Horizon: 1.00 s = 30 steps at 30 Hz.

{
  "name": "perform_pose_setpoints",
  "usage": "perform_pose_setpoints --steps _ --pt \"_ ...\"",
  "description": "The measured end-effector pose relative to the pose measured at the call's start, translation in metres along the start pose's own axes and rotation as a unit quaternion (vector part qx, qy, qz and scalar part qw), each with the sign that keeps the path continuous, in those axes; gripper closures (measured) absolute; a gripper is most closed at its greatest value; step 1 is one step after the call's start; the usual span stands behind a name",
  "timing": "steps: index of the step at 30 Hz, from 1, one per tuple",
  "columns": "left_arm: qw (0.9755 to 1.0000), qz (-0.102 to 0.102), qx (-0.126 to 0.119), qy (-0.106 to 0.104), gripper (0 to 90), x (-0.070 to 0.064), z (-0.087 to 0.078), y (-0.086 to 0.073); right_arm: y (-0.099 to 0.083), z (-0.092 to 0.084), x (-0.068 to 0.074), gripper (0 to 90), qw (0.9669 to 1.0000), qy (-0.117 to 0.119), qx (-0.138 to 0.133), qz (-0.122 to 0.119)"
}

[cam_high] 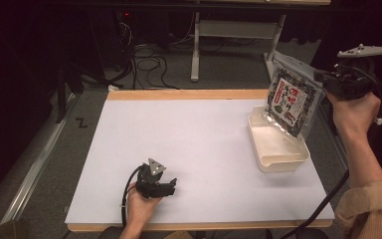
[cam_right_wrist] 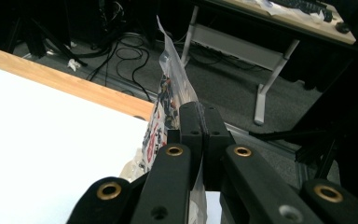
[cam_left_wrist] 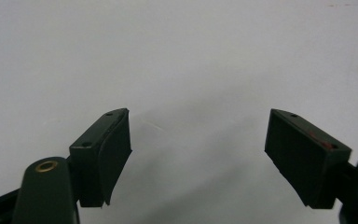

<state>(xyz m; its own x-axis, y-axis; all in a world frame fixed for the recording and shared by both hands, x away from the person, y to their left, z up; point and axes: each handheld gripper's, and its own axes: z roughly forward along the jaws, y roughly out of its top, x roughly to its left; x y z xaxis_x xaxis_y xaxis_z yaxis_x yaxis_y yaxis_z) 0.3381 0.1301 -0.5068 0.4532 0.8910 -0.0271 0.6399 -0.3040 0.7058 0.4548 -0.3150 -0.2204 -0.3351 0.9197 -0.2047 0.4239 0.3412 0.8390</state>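
High view: at the right of the frame the right gripper point(cam_high: 323, 78) is pinching a snack bag point(cam_high: 289, 102) above the white tub point(cam_high: 277, 162); next, probably, lowering it in. At lower centre, the left gripper point(cam_high: 170, 185) is resting wide open, empty.

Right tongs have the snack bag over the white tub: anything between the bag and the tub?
Nothing visible. The right tongs are shut on the snack bag, which hangs tilted with its lower edge at the rim of the white tub. The tub looks empty. The left tongs rest open, far across the table.
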Motion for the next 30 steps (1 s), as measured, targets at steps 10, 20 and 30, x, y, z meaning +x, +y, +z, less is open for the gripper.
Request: perform_pose_setpoints --steps 10,20,30 --pt "1.0000 -0.005 -0.004 0.006 22.8 0.001 -0.002 0.000 -0.006 0.012 0.005 90.0 0.9999 0.005 0.009 -0.005" --pt "1.0000 -0.003 -0.001 0.006 22.9 0.000 0.000 0.000 -0.015 0.027 0.008 90.0 0.9992 0.018 0.035 -0.010" --pt "1.0000 -0.005 -0.002 0.006 23.0 0.000 -0.001 0.000 -0.021 0.040 0.012 90.0 0.9985 0.034 0.043 -0.006"
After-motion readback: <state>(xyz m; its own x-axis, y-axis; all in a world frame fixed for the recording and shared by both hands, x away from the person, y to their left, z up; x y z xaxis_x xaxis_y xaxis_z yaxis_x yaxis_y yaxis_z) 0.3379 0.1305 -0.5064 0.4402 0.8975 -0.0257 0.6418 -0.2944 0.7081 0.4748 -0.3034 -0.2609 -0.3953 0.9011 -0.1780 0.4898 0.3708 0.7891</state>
